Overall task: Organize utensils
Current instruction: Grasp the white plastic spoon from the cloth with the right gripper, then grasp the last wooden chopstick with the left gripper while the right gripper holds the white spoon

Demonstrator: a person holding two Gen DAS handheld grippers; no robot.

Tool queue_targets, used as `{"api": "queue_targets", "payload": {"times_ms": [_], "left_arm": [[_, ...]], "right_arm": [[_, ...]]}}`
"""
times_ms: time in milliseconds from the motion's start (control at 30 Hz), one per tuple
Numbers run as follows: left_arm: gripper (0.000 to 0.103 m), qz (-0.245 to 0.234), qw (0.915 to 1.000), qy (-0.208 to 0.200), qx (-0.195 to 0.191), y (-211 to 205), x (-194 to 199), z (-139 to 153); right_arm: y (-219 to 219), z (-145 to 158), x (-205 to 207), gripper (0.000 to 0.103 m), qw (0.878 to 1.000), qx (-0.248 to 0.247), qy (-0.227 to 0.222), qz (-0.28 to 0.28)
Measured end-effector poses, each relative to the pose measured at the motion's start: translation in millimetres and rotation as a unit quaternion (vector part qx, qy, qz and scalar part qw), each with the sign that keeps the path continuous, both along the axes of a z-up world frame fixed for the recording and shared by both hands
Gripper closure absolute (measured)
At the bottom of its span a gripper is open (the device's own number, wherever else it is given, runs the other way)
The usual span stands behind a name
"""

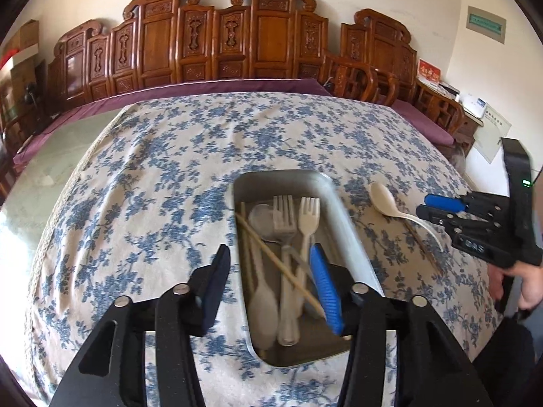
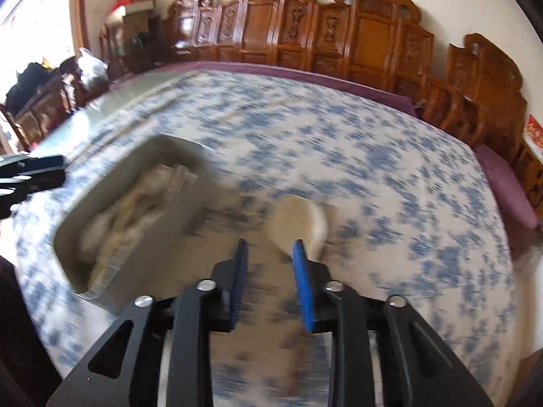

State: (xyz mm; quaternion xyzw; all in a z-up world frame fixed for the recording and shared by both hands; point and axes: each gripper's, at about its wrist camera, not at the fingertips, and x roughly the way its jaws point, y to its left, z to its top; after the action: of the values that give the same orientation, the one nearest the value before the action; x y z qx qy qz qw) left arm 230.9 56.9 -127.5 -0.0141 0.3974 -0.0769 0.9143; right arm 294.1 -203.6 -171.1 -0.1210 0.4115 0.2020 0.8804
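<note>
A metal tray on the flowered cloth holds a steel fork, a cream fork, a cream spoon, a steel spoon and chopsticks. My left gripper is open above the tray's left wall, one finger over the cloth and the blue-padded one inside the tray. A second cream spoon lies on the cloth right of the tray beside a thin stick. My right gripper is open just short of that spoon, with nothing between its pads. The right wrist view is blurred.
The tray sits to the left in the right wrist view, with my left gripper at its far side. Carved wooden chairs and a purple bench cushion line the table's far edge. A person's hand holds the right gripper.
</note>
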Motion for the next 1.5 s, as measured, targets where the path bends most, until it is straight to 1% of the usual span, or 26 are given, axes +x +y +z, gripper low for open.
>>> {"api": "queue_targets", "payload": {"times_ms": [33,67,167,367,400,467,533,567,633,867,1000,1133,1200,1367,1500], "left_arm": [[0.047,-0.002,1.0000,0.000,0.000,-3,0,0],[0.044,-0.005,1.0000,-0.001,0.000,-8,-1,0],[0.043,-0.010,0.9999,-0.002,0.003,-17,-2,-1],[0.043,-0.014,0.9999,0.002,0.002,-30,-2,-4],[0.043,-0.014,0.9999,0.002,0.002,-32,-3,-5],[0.043,-0.015,0.9999,0.001,0.004,-35,-5,-5],[0.043,-0.018,0.9998,0.001,0.007,-38,-6,-4],[0.043,-0.019,0.9998,0.000,0.009,-40,-7,-4],[0.043,-0.021,0.9997,-0.001,0.013,-44,-9,-3],[0.043,-0.029,0.9993,-0.006,0.021,-62,-19,5],[0.043,-0.035,0.9990,-0.008,0.026,-75,-23,11],[0.043,-0.042,0.9984,-0.011,0.035,-91,-27,17],[0.043,-0.047,0.9983,-0.012,0.034,-100,-29,21],[0.043,-0.063,0.9970,-0.009,0.043,-126,-28,23],[0.043,-0.074,0.9961,-0.002,0.049,-147,-20,19]], "right_arm": [[-5,-4,4,0.066,1.000,-0.003,0.004,-0.004],[-12,-10,9,0.066,1.000,-0.005,0.011,-0.009],[-23,-25,18,0.066,0.999,-0.001,0.035,-0.010],[-27,-50,29,0.066,0.997,-0.002,0.074,-0.006],[-28,-52,30,0.068,0.997,-0.002,0.075,-0.007],[-30,-52,31,0.077,0.997,0.002,0.075,-0.010],[-32,-49,30,0.094,0.997,0.008,0.076,-0.009],[-33,-47,30,0.093,0.997,0.008,0.073,-0.010],[-36,-42,27,0.098,0.997,0.016,0.070,-0.010],[-49,-15,5,0.098,0.998,0.043,0.050,-0.011],[-63,5,-17,0.098,0.997,0.059,0.038,-0.028],[-76,18,-45,0.098,0.997,0.059,0.033,-0.041],[-84,25,-61,0.098,0.997,0.051,0.027,-0.047],[-105,31,-85,0.098,0.997,0.044,0.017,-0.062],[-123,24,-93,0.098,0.996,0.044,0.018,-0.078]]}}
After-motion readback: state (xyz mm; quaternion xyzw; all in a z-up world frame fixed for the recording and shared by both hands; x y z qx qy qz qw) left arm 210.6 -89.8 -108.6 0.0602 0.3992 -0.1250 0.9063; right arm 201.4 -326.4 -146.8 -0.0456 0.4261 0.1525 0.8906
